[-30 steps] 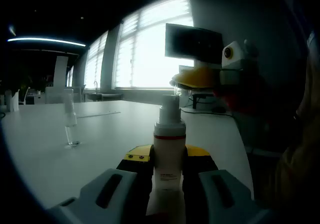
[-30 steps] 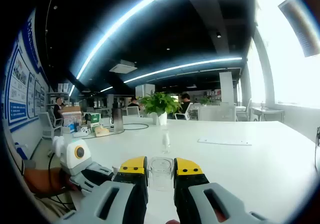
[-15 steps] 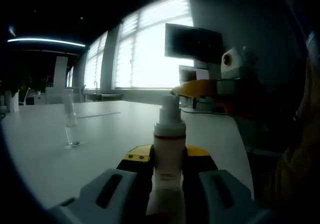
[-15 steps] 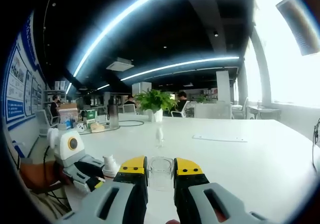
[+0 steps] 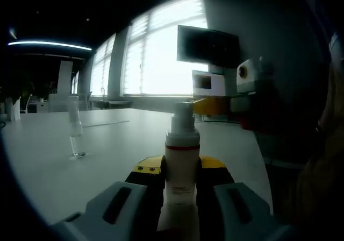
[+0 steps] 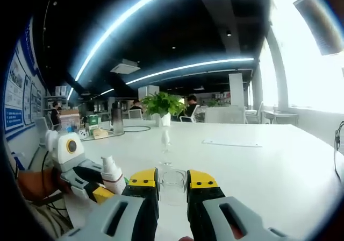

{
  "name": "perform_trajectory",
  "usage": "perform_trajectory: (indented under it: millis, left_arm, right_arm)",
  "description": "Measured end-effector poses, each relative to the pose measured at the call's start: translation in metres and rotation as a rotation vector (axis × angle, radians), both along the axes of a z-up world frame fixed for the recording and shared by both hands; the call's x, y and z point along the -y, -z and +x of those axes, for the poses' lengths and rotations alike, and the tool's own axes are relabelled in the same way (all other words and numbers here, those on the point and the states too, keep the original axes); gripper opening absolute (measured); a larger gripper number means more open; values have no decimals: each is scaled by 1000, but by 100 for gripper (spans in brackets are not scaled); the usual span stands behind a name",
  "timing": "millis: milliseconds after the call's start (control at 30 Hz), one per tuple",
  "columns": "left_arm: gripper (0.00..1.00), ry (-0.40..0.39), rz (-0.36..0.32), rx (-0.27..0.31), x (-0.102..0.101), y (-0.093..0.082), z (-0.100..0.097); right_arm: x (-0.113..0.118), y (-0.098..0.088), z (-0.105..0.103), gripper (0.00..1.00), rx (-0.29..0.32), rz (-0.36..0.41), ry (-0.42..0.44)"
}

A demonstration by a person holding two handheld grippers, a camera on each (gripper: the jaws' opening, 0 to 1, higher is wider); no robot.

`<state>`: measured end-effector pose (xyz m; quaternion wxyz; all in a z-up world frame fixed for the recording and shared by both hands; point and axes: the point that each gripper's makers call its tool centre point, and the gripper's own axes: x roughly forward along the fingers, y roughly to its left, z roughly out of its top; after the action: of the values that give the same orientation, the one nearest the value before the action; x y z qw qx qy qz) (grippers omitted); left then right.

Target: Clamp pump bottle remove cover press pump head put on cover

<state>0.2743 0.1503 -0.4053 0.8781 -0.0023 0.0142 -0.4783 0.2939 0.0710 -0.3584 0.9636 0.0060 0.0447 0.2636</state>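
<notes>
While bottle (image 5: 181,165) clamped, cover (image 6: 172,186) seemingly nearer.

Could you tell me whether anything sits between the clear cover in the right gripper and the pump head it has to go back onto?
Nothing visible does. The clear cover is clamped in the right gripper, beside the bare pump head of the pump bottle held by the left gripper.

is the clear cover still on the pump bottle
No: the pump bottle, clamped in the left gripper, shows a bare pump head, while the right gripper holds the clear cover.
</notes>
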Motion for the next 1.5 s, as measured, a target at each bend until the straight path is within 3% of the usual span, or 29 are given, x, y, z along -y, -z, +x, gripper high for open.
perform_trajectory:
  millis: [700,1500]
  left_arm:
    - [13,1,0,1,0,0,0]
    - [13,0,-1,-1,1,0,0]
  right_arm:
    - [6,21,4,14,-24,-9,20]
    - [21,65,33,15,-92,-57,72]
